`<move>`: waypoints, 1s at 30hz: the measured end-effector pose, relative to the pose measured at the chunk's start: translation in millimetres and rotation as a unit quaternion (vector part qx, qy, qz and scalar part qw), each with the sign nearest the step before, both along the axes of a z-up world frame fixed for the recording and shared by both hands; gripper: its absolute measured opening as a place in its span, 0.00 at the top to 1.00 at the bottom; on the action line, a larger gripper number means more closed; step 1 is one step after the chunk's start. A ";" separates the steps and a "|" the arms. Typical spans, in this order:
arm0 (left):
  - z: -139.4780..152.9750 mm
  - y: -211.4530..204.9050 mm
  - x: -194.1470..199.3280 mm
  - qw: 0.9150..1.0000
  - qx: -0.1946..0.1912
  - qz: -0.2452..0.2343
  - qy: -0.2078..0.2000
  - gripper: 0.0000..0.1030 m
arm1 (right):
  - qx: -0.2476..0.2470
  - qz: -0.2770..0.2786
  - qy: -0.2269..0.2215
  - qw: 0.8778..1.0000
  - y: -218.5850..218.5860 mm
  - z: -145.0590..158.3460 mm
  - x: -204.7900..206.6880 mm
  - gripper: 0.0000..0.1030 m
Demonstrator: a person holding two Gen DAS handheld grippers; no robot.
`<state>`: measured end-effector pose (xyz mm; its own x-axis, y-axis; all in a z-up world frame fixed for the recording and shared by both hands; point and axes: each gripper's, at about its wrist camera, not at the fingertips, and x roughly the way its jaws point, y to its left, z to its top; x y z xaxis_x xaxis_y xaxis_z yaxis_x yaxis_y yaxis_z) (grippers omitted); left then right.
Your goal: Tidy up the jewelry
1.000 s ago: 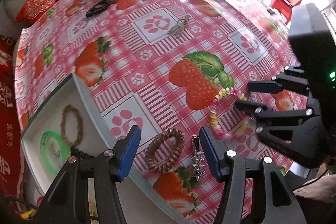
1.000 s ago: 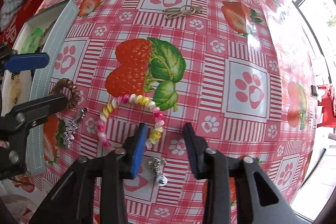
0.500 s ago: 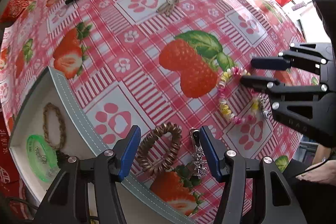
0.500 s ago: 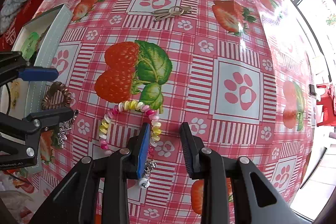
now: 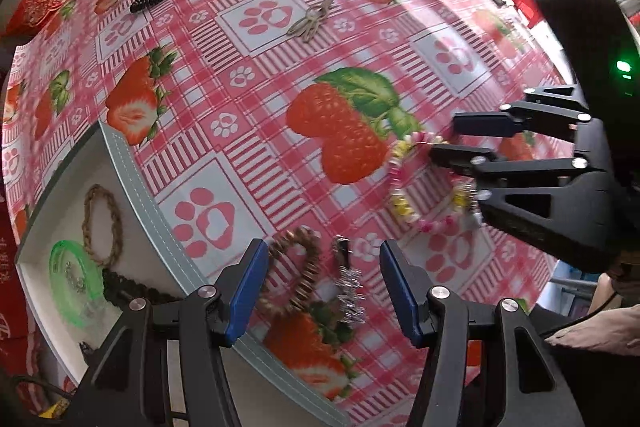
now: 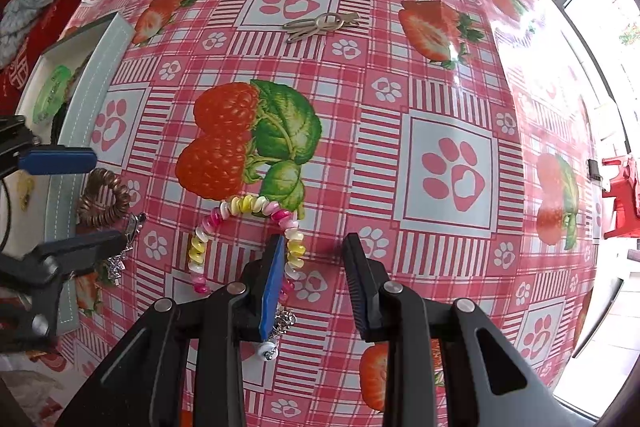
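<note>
Left hand-held gripper: jaws spread wide, holding nothing, poised over the brown coil bracelet and the silver clip.
Right hand-held gripper: jaws apart, empty, one finger set inside the pastel bead bracelet.
Pastel bead bracelet: flat on the worktop, beside the printed strawberry.
Tray: held a braided bracelet and a green disc.

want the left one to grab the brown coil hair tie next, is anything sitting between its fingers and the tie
Nothing visible blocks it. The left hand-held gripper is open, and the brown coil hair tie lies on the tablecloth between its fingers. The silver tassel charm lies beside the tie inside the same gap, so closing might catch it too.
</note>
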<state>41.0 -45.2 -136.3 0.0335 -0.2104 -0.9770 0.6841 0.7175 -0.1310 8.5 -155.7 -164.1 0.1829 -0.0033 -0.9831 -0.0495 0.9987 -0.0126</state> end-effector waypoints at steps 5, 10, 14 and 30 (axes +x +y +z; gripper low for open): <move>2.7 -1.0 -12.2 0.999 -0.014 0.031 0.018 0.61 | -0.002 -0.002 -0.004 1.000 3.2 1.2 -3.5 0.84; 5.6 -5.5 -26.1 0.998 -0.027 0.039 0.034 0.63 | 0.024 -0.028 -0.001 0.999 -12.0 1.7 0.1 0.91; -1.7 -13.0 -32.7 0.998 -0.009 0.042 0.040 0.63 | 0.033 -0.035 -0.002 0.999 -17.1 3.4 1.1 0.91; -29.6 -18.2 -38.8 0.996 -0.009 0.083 0.043 0.94 | 0.069 -0.065 -0.005 0.995 -46.7 19.3 -9.3 0.91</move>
